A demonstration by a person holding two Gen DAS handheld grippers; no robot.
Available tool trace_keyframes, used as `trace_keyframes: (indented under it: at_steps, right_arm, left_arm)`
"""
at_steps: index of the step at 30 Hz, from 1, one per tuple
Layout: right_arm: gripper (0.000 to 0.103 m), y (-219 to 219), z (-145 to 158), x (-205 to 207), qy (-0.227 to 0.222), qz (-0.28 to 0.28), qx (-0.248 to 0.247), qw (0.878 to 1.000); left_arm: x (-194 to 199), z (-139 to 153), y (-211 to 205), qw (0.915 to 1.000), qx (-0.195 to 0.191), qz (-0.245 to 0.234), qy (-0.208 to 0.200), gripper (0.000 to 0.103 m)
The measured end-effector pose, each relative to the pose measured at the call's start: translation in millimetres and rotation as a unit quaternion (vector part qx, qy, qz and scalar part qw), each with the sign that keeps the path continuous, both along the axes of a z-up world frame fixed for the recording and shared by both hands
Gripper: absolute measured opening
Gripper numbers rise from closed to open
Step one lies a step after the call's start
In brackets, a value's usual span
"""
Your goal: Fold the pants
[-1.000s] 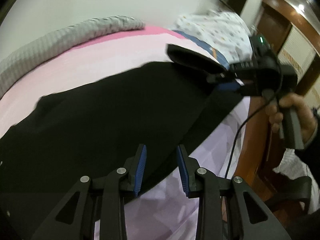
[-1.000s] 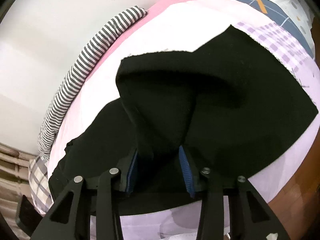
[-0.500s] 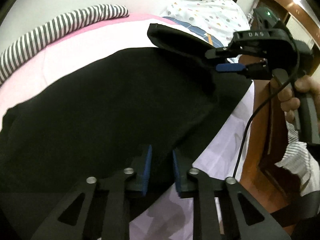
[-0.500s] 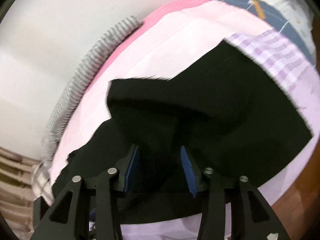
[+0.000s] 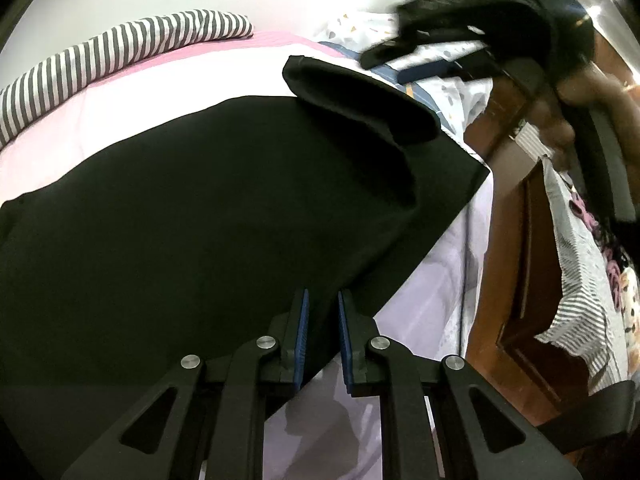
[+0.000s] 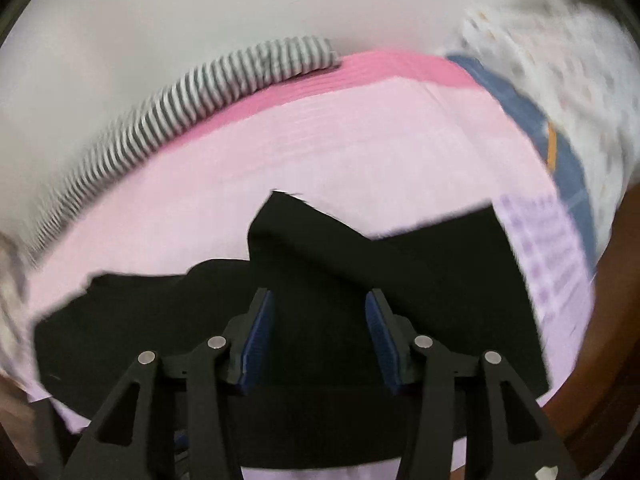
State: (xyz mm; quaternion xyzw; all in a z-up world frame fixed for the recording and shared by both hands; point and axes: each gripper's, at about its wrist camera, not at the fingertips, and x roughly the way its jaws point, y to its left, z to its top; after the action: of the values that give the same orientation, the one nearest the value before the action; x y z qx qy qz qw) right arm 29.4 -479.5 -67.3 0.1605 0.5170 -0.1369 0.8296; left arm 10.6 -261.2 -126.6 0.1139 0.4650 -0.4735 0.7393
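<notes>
Left wrist view: one pair of black pants (image 5: 208, 216) on the pink bed sheet (image 5: 132, 116), my left gripper (image 5: 322, 320) clenched on its near edge.

The pants' long axis runs left to right, a folded flap (image 5: 360, 108) at the right end. My right gripper (image 6: 318, 332), jaws just opening, hangs released above the cloth. One striped pillow (image 5: 120, 52) lies at the bed's far edge.
</notes>
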Motion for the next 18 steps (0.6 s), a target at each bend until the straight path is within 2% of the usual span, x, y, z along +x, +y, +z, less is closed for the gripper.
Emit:
trace_keyframes:
  at_steps: [3,10,14,16,18]
  right_arm:
    - [0.045,14.2,0.5,32.1,0.036,0.015,-0.019,0.999]
    - [0.047,42.3,0.1,96.6,0.136,-0.007,-0.071,0.988]
    - [0.049,60.7,-12.9,122.2,0.189,-0.02,-0.114,0.975]
    - [0.049,69.2,-25.3,132.0,0.22,-0.025,-0.158,0.962]
    - [0.049,73.2,-36.8,138.4,0.24,-0.028,-0.176,0.954]
  left_arm:
    - [1.8,-1.2,1.2,1.0,-0.006,0.003,0.005,0.015]
    - [10.2,-4.5,7.1,0.9986,-0.035,0.016,0.036,0.015]
    - [13.3,-6.9,11.1,0.9972,-0.051,0.02,0.051,0.015]
    - [14.4,-7.6,11.9,0.9968,-0.055,0.019,0.054,0.015]
    - [14.4,-8.1,12.8,0.9966,-0.059,0.018,0.055,0.015]
